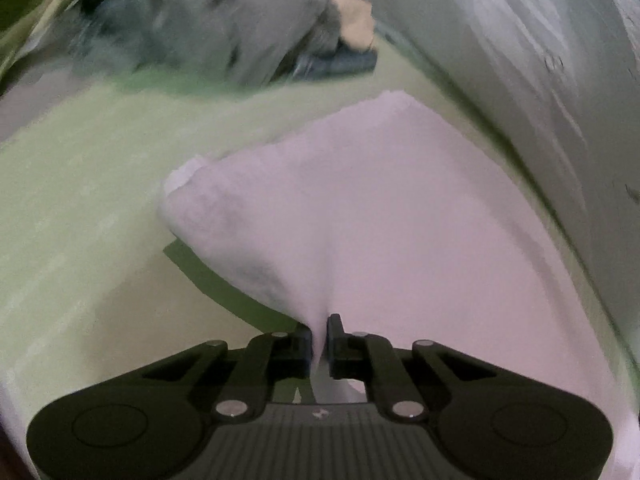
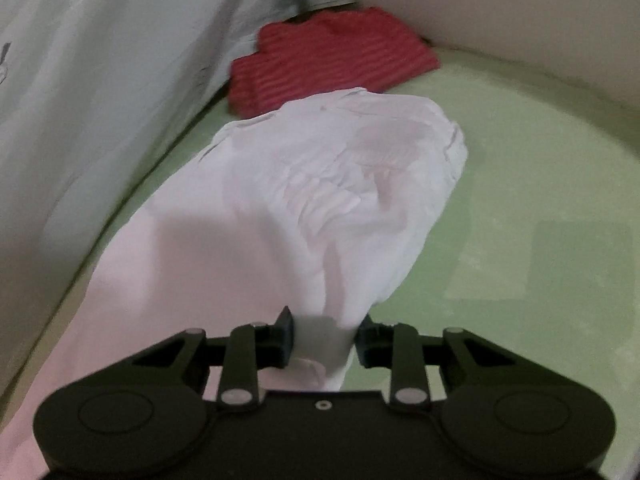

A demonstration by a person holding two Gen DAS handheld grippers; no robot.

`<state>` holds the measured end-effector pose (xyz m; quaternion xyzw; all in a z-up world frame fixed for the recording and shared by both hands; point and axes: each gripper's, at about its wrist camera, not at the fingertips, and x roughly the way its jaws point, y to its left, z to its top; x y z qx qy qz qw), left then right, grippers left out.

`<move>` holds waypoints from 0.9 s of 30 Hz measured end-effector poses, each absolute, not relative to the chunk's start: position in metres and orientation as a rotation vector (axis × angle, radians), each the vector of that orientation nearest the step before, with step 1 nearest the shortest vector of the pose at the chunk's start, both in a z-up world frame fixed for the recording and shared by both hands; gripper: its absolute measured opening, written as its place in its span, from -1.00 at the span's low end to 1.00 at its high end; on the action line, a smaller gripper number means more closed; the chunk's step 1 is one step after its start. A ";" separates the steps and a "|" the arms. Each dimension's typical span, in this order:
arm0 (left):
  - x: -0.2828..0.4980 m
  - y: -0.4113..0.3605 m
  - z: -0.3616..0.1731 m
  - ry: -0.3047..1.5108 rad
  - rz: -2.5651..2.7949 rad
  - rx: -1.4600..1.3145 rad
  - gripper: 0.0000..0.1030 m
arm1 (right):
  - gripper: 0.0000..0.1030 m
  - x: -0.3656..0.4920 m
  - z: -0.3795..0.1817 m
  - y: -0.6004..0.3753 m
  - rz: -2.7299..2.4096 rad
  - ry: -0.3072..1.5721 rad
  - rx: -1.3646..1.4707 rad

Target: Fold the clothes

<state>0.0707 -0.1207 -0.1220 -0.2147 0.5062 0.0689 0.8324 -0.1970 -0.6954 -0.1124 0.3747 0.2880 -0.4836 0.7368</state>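
A white garment (image 1: 360, 200) lies across the pale green surface (image 1: 80, 200). My left gripper (image 1: 319, 332) is shut on a pinched edge of it, and the cloth fans out ahead from the fingers. In the right wrist view the same white garment (image 2: 320, 184) stretches forward in wrinkled folds. My right gripper (image 2: 325, 332) is shut on a bunched end of it, with a thick wad of cloth between the fingers. The cloth is lifted slightly near both grippers and casts a shadow underneath.
A folded red striped garment (image 2: 328, 60) lies beyond the white one on the right. A blurred grey spotted heap (image 1: 192, 20) with a tan piece (image 1: 354, 16) and dark item (image 1: 340, 62) sits at the far left. A pale grey sheet (image 2: 80, 80) hangs along the edge.
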 end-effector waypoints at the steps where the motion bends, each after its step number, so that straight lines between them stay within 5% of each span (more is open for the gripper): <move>1: 0.056 -0.120 -0.123 1.078 0.144 -0.459 -0.81 | -0.40 -0.206 -0.113 -0.696 -1.072 0.640 0.812; 5: 0.011 -0.114 -0.121 1.079 0.145 -0.456 -0.68 | -0.37 -0.236 -0.120 -0.695 -1.072 0.685 0.756; 10: -0.016 -0.101 -0.112 1.051 0.174 -0.434 -0.60 | -0.10 -0.246 -0.120 -0.686 -1.005 0.717 0.707; 14: -0.034 -0.088 -0.104 1.029 0.199 -0.416 -0.32 | 0.18 -0.246 -0.112 -0.670 -0.986 0.715 0.706; 16: -0.026 -0.077 -0.104 1.023 0.200 -0.438 -0.16 | 0.48 -0.247 -0.110 -0.661 -0.954 0.699 0.762; 20: -0.011 -0.054 -0.105 1.011 0.200 -0.482 0.13 | 0.55 -0.239 -0.110 -0.621 -0.849 0.671 0.893; 25: 0.013 -0.035 -0.106 1.018 0.135 -0.488 0.09 | 0.70 -0.215 -0.114 -0.564 -0.747 0.681 0.955; 27: 0.020 -0.032 -0.108 1.042 0.090 -0.471 -0.22 | 0.70 -0.205 -0.115 -0.547 -0.747 0.699 0.942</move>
